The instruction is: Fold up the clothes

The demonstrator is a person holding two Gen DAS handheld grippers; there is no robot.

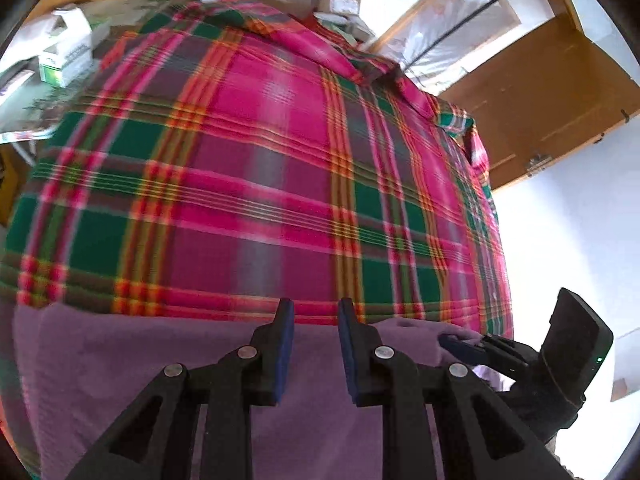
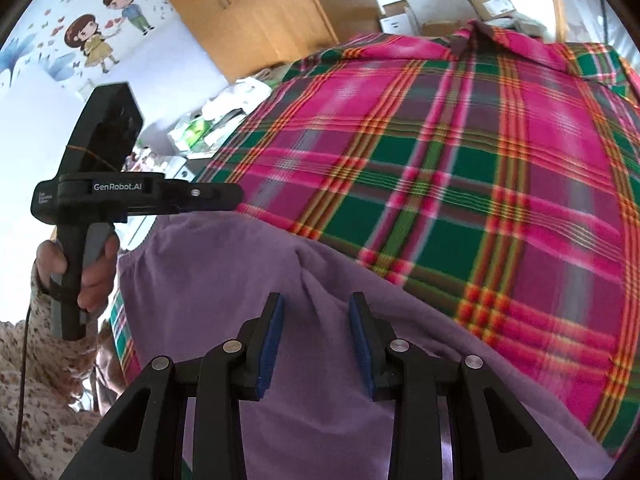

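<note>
While the purple cloth (image 2: 248, 264) lay on the plaid blanket (image 2: 460, 168), the right gripper (image 2: 317, 340) hung just over it with a narrow gap between its blue pads (image 2: 272, 340), holding nothing; the left gripper (image 1: 314, 354) had the same small gap, empty too, above the cloth's far edge; at nine o'clock in the right view, a hand (image 2: 86, 268) held the left tool; boxes (image 1: 66, 54) sat at ten o'clock past the blanket.

Both wrist cameras look forward along their fingers, close above the purple garment (image 1: 140, 360), toward the plaid cloth (image 2: 460, 184); both views share these, and each shows the other gripper.
</note>
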